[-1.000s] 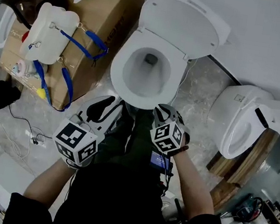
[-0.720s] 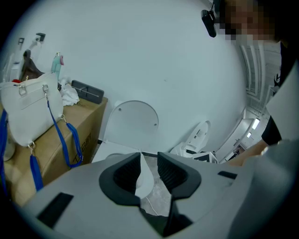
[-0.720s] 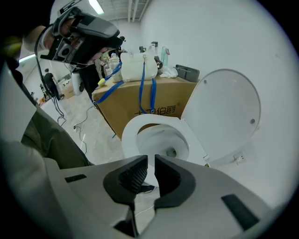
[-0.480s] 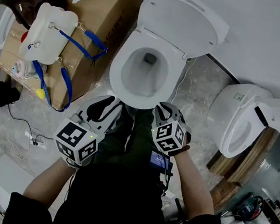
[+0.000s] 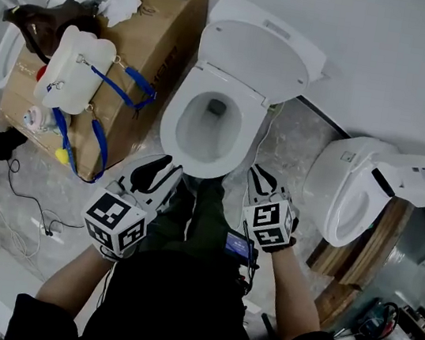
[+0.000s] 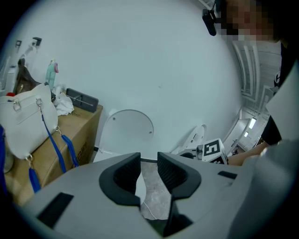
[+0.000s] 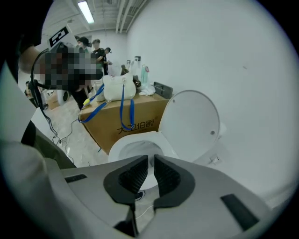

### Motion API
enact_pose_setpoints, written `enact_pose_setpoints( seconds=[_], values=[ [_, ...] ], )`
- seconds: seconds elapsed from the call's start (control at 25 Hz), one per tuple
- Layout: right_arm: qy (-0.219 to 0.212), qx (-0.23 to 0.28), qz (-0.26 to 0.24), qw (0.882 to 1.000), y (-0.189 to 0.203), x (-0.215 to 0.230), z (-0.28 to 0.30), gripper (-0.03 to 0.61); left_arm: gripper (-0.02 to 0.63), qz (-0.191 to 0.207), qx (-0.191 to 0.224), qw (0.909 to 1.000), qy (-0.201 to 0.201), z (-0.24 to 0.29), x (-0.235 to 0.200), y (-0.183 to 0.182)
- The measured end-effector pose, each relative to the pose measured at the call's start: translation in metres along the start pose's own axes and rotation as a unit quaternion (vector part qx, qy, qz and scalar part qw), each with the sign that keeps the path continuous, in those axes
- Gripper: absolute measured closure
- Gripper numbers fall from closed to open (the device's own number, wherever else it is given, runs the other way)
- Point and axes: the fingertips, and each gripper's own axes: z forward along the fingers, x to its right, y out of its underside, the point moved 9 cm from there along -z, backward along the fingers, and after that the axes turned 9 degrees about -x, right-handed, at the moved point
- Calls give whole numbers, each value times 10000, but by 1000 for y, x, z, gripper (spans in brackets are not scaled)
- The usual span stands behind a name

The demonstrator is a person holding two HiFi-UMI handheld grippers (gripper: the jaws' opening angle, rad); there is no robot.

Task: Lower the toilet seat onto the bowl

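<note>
**Both claws parked in front of the toilet, nothing in either one**

Closest in, it's just the person's dark clothing (image 5: 175, 303) filling the bottom of the head view. The left gripper (image 6: 148, 163) sits on the left with its marker cube (image 5: 114, 223) facing up. Its own view shows the jaws standing clearly apart, with only the marbled floor (image 5: 299, 131) visible through the gap, so it's released and empty. The right gripper (image 7: 151, 164) is just across the person's legs, its cube (image 5: 269, 224) on top too. Its jaws are pulled in to a thin slit, with the pads not quite meeting. There's nothing in that slit, so it isn't grasping anything either. Both sets of tips point toward the toilet and stop short of its front edge, touching nothing.

Next out is the toilet bowl (image 5: 206, 136), pretty much dead centre. The toilet seat (image 5: 171, 123) looks to be lying flat on the bowl as a white ring, though white on white makes it hard to split seat from rim. Behind it the lid (image 5: 256, 48) stands raised, leaning back toward the white wall (image 5: 390, 57).

Off to the left, just beside the toilet, there's a cardboard box (image 5: 170, 30) with a white bag (image 5: 72, 71) with blue straps lying on top. A thin cable (image 5: 32, 201) trails over the floor in front of the box. Over on the right, well apart from the grippers, a second toilet (image 5: 346, 186) sits on the floor.
</note>
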Motion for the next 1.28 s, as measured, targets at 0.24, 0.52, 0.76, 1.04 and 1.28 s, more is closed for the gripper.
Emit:
enact_pose_setpoints(
  seconds=[0.24,0.52,0.76,1.04,1.28],
  values=[
    [466,318,677,9961,-1,37,-64,517,494,28,241,9997,-81,-19,4,-21],
    [1099,1053,1093,9823,-17,74,-144,522,493,126,647,9978,-75,-43,20,-52],
    [1476,1750,1159,9665,-42,86,-209,523,493,325,1044,9940,46,-65,44,-78],
    [2033,2384,1207,9420,-53,97,-285,523,492,667,1385,9881,66,-91,62,-98],
    [2174,3170,2139,8981,-44,102,-354,526,492,1183,1865,9753,-76,-126,80,-120]
  ],
)
